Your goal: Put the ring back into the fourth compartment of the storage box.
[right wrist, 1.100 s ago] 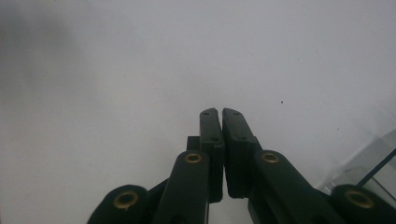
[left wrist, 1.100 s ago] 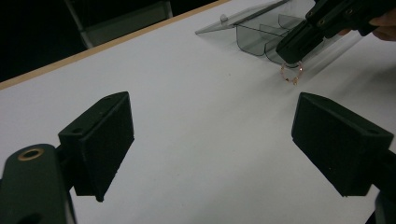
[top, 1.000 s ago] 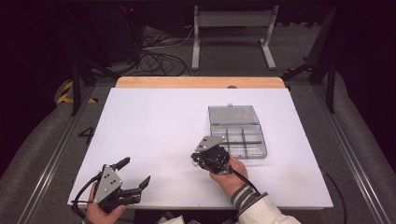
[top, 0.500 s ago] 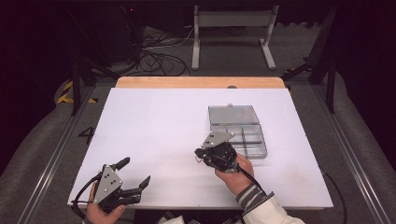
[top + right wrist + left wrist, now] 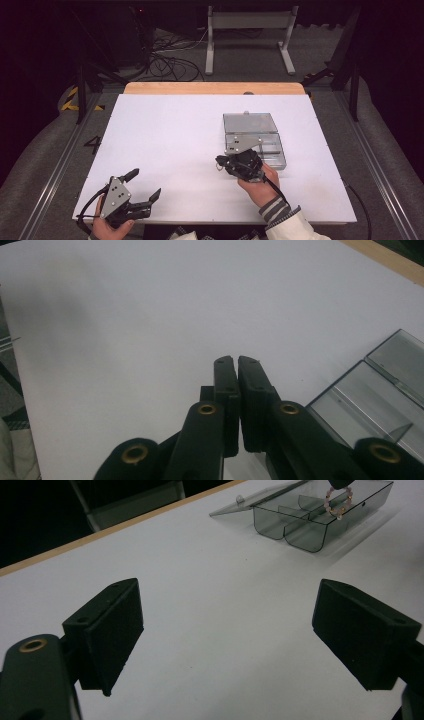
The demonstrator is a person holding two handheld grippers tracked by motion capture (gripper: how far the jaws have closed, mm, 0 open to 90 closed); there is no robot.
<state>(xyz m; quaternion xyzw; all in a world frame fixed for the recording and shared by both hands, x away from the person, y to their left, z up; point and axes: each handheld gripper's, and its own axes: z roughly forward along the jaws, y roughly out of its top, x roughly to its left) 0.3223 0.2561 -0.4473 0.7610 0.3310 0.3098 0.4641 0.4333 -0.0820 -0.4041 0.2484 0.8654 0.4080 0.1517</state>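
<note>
Two tongs are ours to work with at the white desk [image 5: 175, 140]. We hold the left tongs [image 5: 145, 187] low at the near left corner, jaws wide apart with nothing between them. In the left gripper view those jaws frame bare desk, and farther off a bead bracelet [image 5: 338, 501] hangs from the right tongs [image 5: 221, 161] above the clear plastic box [image 5: 252, 142]. The box lies right of the desk's centre, lid [image 5: 250, 121] swung open flat behind its compartments. We hold the right tongs just at the box's near left edge, jaws pressed together; in the right gripper view the pads [image 5: 252, 385] meet, and we cannot make out the bracelet there.
</note>
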